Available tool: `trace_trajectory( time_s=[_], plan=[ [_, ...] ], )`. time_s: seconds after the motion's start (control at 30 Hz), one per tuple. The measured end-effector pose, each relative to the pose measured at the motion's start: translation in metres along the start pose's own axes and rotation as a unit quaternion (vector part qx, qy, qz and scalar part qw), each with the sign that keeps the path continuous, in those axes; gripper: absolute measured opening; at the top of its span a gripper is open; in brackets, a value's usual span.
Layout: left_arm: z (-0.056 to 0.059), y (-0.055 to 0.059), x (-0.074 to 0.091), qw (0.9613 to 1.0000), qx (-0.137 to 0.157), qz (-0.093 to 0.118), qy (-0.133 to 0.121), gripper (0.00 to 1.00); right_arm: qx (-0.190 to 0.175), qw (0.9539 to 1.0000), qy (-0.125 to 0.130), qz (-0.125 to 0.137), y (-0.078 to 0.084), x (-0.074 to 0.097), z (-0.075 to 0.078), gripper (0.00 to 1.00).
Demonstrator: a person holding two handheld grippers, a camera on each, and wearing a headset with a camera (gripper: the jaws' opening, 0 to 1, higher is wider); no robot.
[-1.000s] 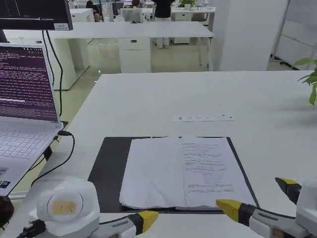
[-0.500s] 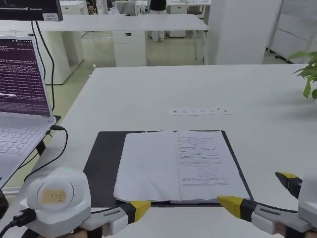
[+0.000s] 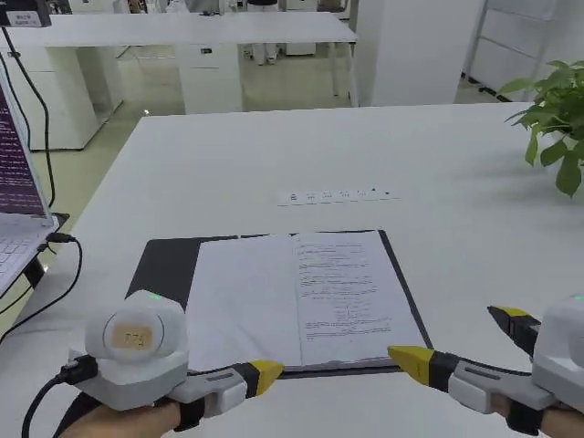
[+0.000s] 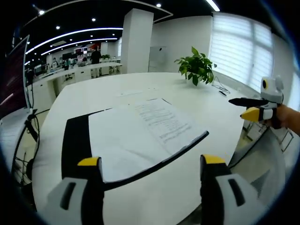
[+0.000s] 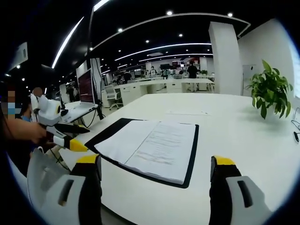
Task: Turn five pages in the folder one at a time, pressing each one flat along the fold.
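Note:
A black folder [image 3: 160, 265] lies open on the white table, a blank page [image 3: 242, 297] on its left and a printed page [image 3: 342, 292] on its right, both flat. My left gripper [image 3: 260, 374] hovers open just before the folder's front left edge. In the left gripper view its jaws [image 4: 151, 161] stand wide apart, with the folder [image 4: 75, 140] beyond them. My right gripper [image 3: 456, 338] is open off the folder's front right corner. Its own view shows empty jaws [image 5: 156, 159] facing the folder [image 5: 150, 145].
A laptop [image 3: 14, 210] with a black cable [image 3: 55, 274] sits at the far left. A potted plant [image 3: 552, 119] stands at the right. A small white strip [image 3: 333, 195] lies behind the folder. The table's near edge runs just under both grippers.
The head view has swung to the right, so the laptop has slid out of the picture. Both grippers stay open in front of the folder. The pages lie as before.

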State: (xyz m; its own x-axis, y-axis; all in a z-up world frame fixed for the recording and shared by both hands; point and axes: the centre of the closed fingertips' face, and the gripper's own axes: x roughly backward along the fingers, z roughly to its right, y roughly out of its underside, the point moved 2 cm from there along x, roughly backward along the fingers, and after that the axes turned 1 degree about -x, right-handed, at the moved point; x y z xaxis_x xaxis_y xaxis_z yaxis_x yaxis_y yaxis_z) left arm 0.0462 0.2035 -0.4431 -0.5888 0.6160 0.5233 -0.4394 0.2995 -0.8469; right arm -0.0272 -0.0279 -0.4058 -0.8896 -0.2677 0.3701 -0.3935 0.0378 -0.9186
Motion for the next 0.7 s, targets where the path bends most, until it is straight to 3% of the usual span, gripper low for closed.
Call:
trace_trajectory(
  time_s=[0.4,0.57,0.7],
  plan=[
    [0.042,-0.014,-0.060,0.9980,-0.041,-0.011,0.046,0.76,-0.015,0.9998,0.001,-0.009,0.011,0.002,0.014,0.94],
    [0.056,-0.012,-0.089,0.9957,-0.057,-0.024,0.069,0.72,-0.015,0.9998,-0.004,-0.012,0.013,0.000,0.014,0.93],
    [0.066,-0.013,-0.113,0.9951,-0.059,-0.022,0.077,0.67,-0.016,0.9997,-0.009,-0.017,0.016,-0.002,0.015,0.92]
  ],
)
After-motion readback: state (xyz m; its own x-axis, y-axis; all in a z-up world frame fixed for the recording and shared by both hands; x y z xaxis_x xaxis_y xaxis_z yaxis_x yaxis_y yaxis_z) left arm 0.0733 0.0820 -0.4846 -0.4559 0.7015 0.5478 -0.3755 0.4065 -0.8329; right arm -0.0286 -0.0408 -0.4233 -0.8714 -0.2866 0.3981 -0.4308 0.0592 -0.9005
